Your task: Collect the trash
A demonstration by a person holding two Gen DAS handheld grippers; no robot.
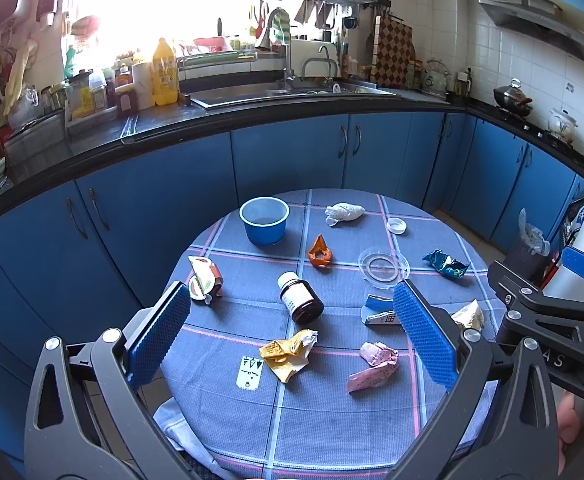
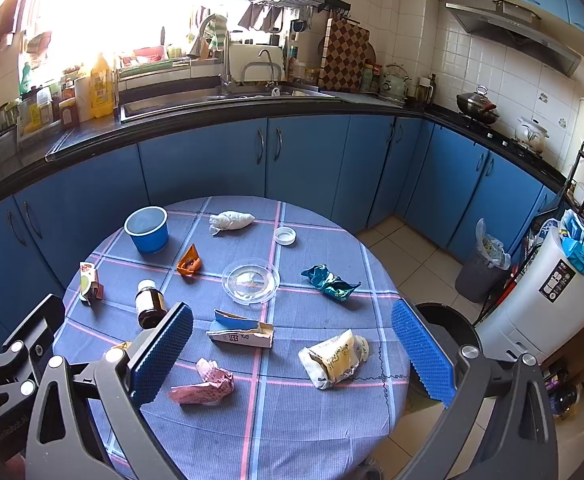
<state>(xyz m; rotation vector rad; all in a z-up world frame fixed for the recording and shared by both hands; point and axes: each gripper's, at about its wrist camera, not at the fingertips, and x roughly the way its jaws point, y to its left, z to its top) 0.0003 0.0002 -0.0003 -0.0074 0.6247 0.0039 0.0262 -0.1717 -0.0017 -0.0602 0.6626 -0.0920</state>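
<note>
While both claws hang spread wide and empty above it, the round counter with its blue plaid cloth carries scattered trash. Left claw frames the brown pill bottle and yellow wrapper; right claw frames the torn carton, pink wrapper and yellow bag. Farther back: blue cup, clear lid, teal wrapper, white wad, orange scrap, small white cap.
</note>
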